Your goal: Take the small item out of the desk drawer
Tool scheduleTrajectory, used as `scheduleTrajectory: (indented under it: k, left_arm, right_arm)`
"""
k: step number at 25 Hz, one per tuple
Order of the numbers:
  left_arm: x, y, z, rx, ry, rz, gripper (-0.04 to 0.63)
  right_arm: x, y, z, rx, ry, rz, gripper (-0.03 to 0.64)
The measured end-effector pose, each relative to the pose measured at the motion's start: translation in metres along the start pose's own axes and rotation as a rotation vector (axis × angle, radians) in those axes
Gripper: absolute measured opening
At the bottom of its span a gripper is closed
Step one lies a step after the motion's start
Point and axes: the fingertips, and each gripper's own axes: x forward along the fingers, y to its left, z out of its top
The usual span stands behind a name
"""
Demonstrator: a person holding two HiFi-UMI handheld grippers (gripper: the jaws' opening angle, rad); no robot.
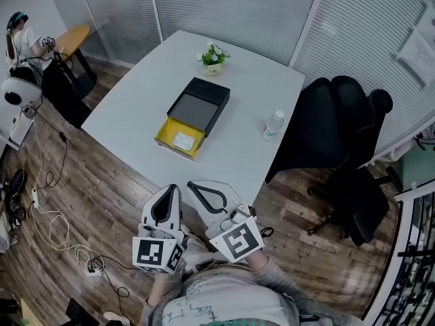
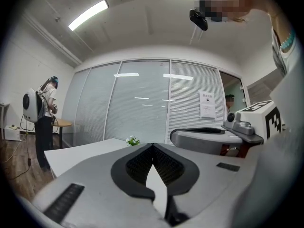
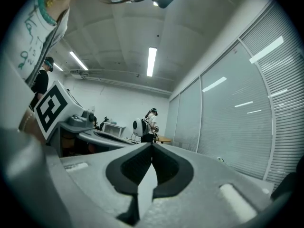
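Note:
On the white table lies a flat black box with its yellow drawer pulled out toward me. A small pale item lies inside the drawer. Both grippers hang side by side off the table's near edge, well short of the drawer. My left gripper has its jaws closed tip to tip with nothing between them, as the left gripper view shows too. My right gripper is likewise shut and empty. Both point level toward the table.
A small potted flower stands behind the box, and a clear water bottle near the table's right edge. A black office chair stands at the right. Cables trail over the wooden floor at the left. A person stands by a far desk.

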Motion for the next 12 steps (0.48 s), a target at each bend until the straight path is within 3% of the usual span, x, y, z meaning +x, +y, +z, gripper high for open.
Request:
scheduleTrajectory:
  k: [12]
  left_arm:
    - [0.031,0.044,0.004,-0.015,0.028,-0.083,-0.002]
  right_arm:
    - [0.052,-0.013,-0.009,0.013,0.049,-0.072,0.002]
